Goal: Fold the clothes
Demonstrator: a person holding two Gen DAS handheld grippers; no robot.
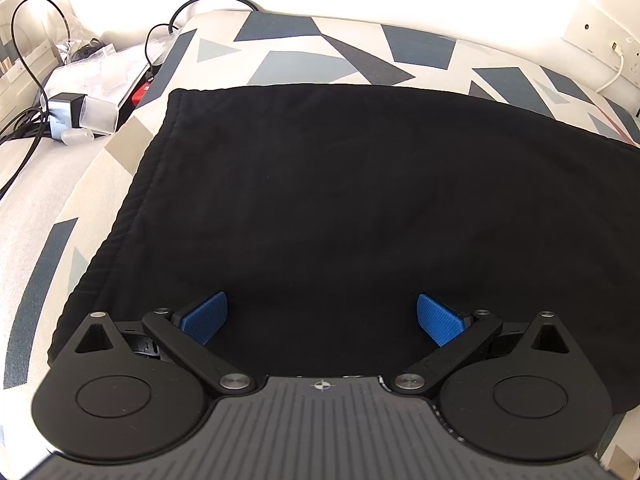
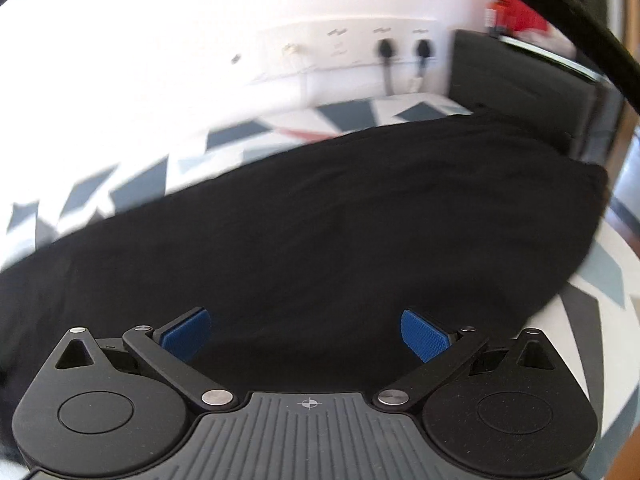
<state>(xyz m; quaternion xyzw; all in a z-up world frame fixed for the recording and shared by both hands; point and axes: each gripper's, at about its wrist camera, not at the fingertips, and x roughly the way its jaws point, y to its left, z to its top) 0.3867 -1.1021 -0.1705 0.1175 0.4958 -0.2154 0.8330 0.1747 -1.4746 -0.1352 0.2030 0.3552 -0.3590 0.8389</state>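
A black garment (image 1: 320, 200) lies flat on a white cloth with blue and grey geometric shapes (image 1: 304, 52); a stitched hem runs down its left edge. My left gripper (image 1: 322, 318) hovers over the garment's near part, open, blue pads (image 1: 206, 316) wide apart with nothing between them. In the right wrist view the same black garment (image 2: 320, 220) stretches across the patterned surface (image 2: 600, 280), its right end rounded near the edge. My right gripper (image 2: 306, 334) is open above the garment's near side, holding nothing. The right view is motion-blurred.
To the left sit a small grey box (image 1: 66, 104), clear plastic pieces, black cables (image 1: 24, 132) and a red item (image 1: 142, 92). A white wall with sockets (image 1: 608, 48) stands behind; plugs (image 2: 386, 50) sit in them. A dark cabinet (image 2: 520, 80) stands at right, a black cable (image 2: 560, 12) crossing above.
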